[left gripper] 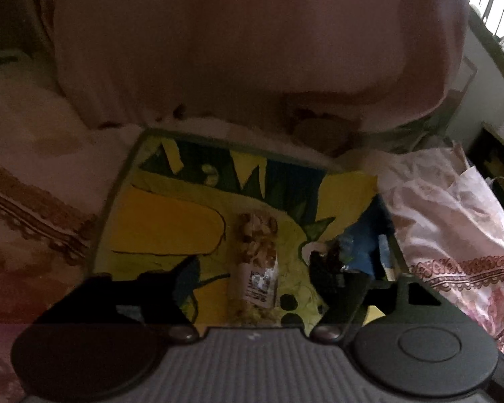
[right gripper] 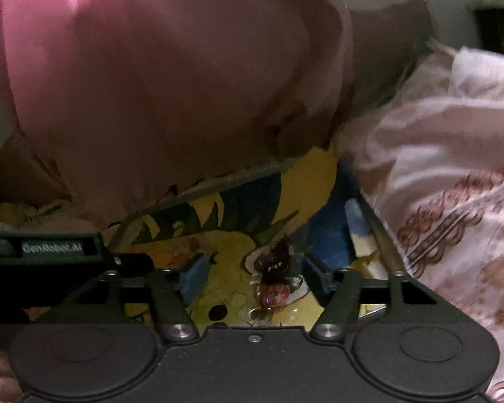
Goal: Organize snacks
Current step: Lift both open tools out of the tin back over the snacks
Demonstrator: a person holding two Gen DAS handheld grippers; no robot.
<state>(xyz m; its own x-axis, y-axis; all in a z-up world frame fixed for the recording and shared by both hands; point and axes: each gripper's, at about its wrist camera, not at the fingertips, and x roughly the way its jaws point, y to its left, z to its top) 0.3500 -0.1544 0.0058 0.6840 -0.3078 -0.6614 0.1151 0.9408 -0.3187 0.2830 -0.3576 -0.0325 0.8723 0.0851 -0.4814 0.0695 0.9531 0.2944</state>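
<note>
Snacks on a yellow tray [left gripper: 171, 221], both grippers spread wide.
Nut bar [left gripper: 257, 262] between left gripper [left gripper: 252, 268] fingers, untouched; dark-red wrapped candy [right gripper: 275, 278] between right gripper [right gripper: 253, 272] fingers (blurred).

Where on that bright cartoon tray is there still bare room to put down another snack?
The broad yellow patch of the tray, left of the nut bar, is bare. Its right side is crowded: a dark-wrapped snack sits between the open right tool, with blue items against the rim beyond.
</note>
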